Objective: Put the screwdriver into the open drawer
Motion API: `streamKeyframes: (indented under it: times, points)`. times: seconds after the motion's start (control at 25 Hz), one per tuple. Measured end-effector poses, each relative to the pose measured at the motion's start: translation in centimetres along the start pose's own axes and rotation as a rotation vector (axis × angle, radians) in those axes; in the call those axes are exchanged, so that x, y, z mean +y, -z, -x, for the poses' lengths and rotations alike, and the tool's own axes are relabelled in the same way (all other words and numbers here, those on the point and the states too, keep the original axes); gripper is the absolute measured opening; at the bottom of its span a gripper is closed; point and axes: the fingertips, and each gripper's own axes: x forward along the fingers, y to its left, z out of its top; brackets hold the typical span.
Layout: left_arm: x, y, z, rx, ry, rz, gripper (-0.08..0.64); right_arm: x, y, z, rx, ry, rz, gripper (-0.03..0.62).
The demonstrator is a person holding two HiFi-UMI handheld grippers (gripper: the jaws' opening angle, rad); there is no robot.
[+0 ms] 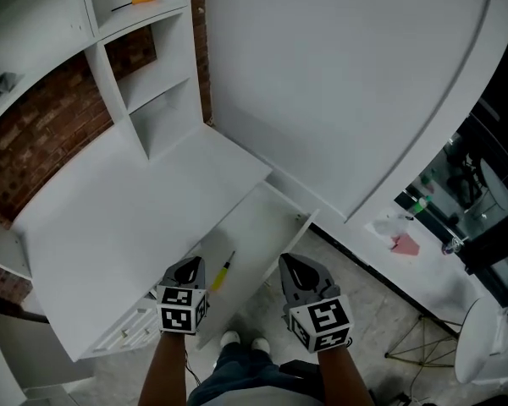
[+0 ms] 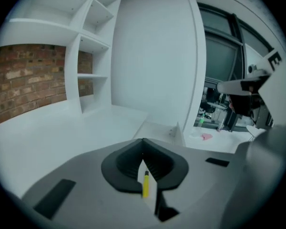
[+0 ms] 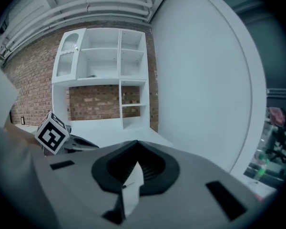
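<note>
A yellow-handled screwdriver (image 1: 223, 271) lies in the open white drawer (image 1: 258, 222) below the desk's front edge. My left gripper (image 1: 189, 266) hangs just left of it and above the drawer, jaws shut with nothing in them. In the left gripper view the screwdriver (image 2: 145, 184) shows far below through the slit under the shut left gripper (image 2: 143, 141). My right gripper (image 1: 298, 266) hovers over the drawer's right side, and the right gripper view shows the right gripper (image 3: 136, 143) with its tips together and nothing held. The left gripper's marker cube (image 3: 51, 132) appears there at the left.
A second orange-handled screwdriver (image 1: 140, 0) rests on an upper shelf of the white shelf unit (image 1: 157, 100). The white desktop (image 1: 127, 218) spreads to the left before a brick wall (image 1: 34, 146). A curved white panel (image 1: 347, 83) stands to the right. The person's shoes (image 1: 241, 342) are below.
</note>
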Motion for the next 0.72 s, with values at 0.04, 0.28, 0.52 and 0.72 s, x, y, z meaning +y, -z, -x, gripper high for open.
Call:
streamKeyframes:
  times: [0.04,0.28,0.52,0.72]
  points:
    - [0.0,-1.0,0.9,-0.034,-0.005,0.004,0.012,0.1,-0.6,0.3,-0.014,-0.001,0.009,0.011]
    - [-0.3,-7.2,5.9,-0.237,-0.013,-0.042,0.012,1.0,-5.2,2.1,-0.124,-0.013,0.074,0.011]
    - [-0.4,-12.7,9.5,-0.412,-0.003,-0.099,0.012,1.2,-10.0,4.0,-0.266,0.006,0.111,0.009]
    - [-1.1,-15.3,11.7,-0.508,0.006,-0.137,0.012,1.2,-11.7,5.1,-0.308,0.032,0.148,0.009]
